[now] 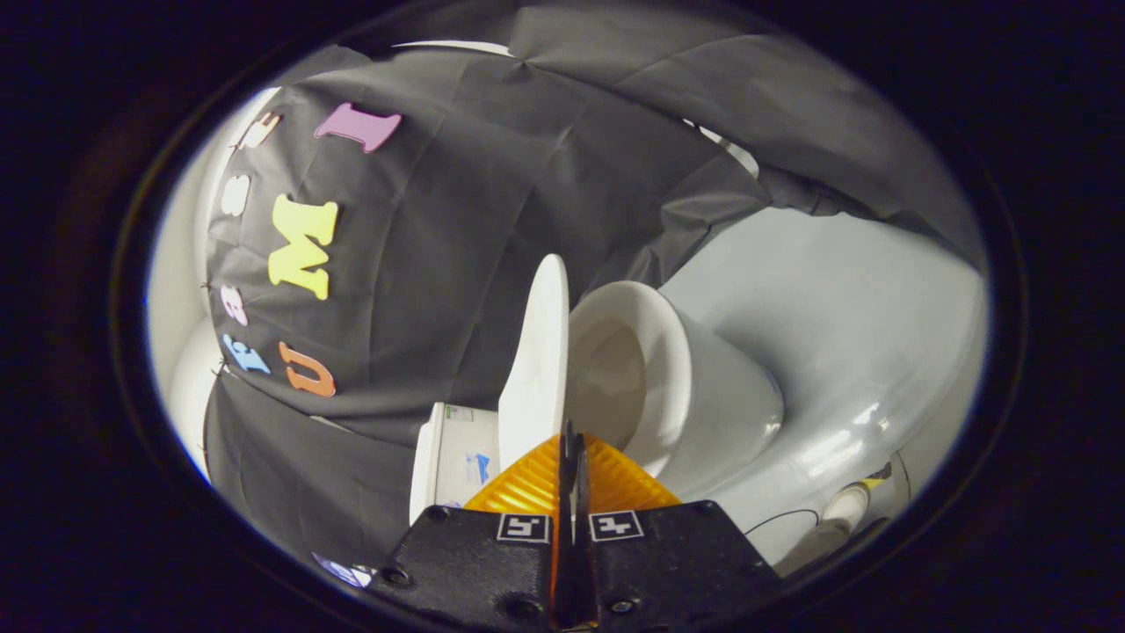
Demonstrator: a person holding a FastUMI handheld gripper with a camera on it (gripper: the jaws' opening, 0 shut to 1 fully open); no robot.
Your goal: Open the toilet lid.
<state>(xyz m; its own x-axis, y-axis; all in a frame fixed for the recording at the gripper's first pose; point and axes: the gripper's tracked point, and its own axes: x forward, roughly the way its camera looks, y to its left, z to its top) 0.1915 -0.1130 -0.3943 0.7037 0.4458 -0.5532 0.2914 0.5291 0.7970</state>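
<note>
The whole scene appears turned on its side. A white toilet stands just ahead of the fingers. Its bowl (694, 387) is open, with the dark inside showing. The thin white lid (538, 352) is raised off the bowl, seen edge-on, and leans toward the tank (453, 457). My gripper (571, 432) has its two orange fingers (527, 479) pressed together with nothing visible between them. Their tips sit right at the lid's near edge, at the gap between lid and bowl. I cannot tell whether they touch the lid.
A glossy white floor (844, 334) spreads beyond the bowl. On it, near the toilet's base, lie a thin dark cable (782, 517) and a small white and yellow object (851, 499). Black cloth wall (457, 220) hangs behind the tank.
</note>
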